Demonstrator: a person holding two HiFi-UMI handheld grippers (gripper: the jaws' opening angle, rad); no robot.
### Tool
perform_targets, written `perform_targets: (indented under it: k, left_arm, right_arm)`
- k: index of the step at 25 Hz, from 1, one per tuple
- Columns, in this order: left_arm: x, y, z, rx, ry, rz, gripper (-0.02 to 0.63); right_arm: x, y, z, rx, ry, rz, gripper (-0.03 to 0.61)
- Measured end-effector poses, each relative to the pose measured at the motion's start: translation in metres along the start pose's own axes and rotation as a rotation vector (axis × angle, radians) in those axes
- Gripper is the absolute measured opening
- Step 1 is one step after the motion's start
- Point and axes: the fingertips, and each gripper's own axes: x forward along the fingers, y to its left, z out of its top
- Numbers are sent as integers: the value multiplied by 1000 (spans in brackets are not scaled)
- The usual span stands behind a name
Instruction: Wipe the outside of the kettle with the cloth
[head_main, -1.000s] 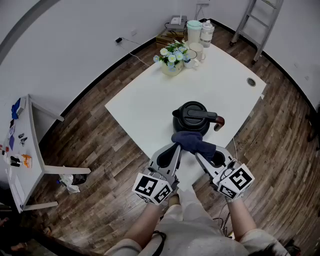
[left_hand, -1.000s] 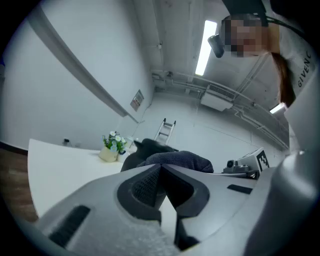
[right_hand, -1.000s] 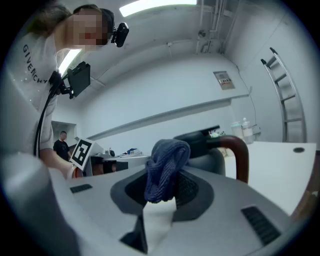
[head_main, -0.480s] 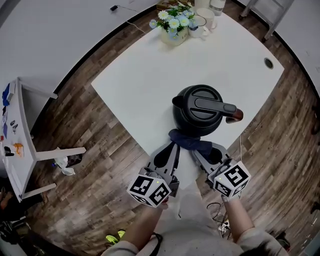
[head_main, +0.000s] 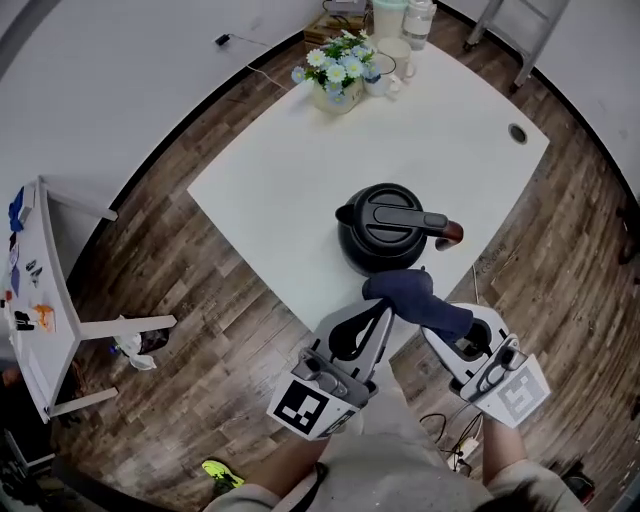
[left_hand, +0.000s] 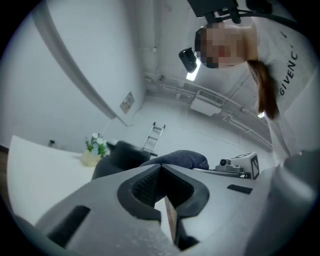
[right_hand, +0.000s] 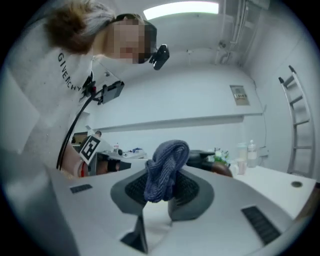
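A black kettle (head_main: 385, 228) with a brown-tipped handle stands near the front edge of the white table (head_main: 290, 170). The dark blue cloth (head_main: 415, 300) hangs just in front of it, stretched between my two grippers and apart from the kettle wall. My left gripper (head_main: 384, 306) is shut, with an end of the cloth at its tips. My right gripper (head_main: 452, 325) is shut on the other end. In the right gripper view the cloth (right_hand: 165, 167) bunches up between the jaws of the right gripper (right_hand: 161, 172). In the left gripper view the cloth (left_hand: 180, 159) lies just past the left gripper (left_hand: 159, 168), with the kettle (left_hand: 117, 157) behind it.
A flower pot (head_main: 335, 75), cups and bottles (head_main: 395, 40) stand at the table's far end. A cable hole (head_main: 517, 132) is near the right edge. A white side table (head_main: 40, 290) stands left on the wood floor, and a ladder (head_main: 530, 30) far right.
My right gripper has drawn back to the right and toward me with the cloth. The cloth has come away from the kettle's near side. The left gripper shifted slightly right.
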Motion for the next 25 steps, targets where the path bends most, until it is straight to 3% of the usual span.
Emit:
perform_targets:
  k: [3, 6, 10, 15, 18, 21, 25]
  left_arm:
    - [28, -14, 13, 38, -19, -67, 8]
    - [45, -15, -4, 27, 30, -90, 8]
    - [52, -17, -35, 8, 89, -103, 9]
    - [38, -9, -84, -38, 191, -75, 9]
    - [27, 8, -93, -27, 218, -23, 8]
    - [10, 18, -85, 30, 238, 36, 9]
    - [-19, 45, -51, 132, 228, 160, 9]
  right_arm:
    - [-5, -38, 17, -24, -7, -146, 74]
    - [-8, -75, -4, 67, 26, -325, 74]
    - [-9, -91, -48, 171, 78, -399, 74]
    - [-4, -90, -118, 259, 210, -398, 74]
    - [-4, -93, -144, 176, 309, -404, 74]
    - [-26, -93, -117, 61, 247, -351, 74]
    - [-66, -91, -41, -29, 129, -178, 75]
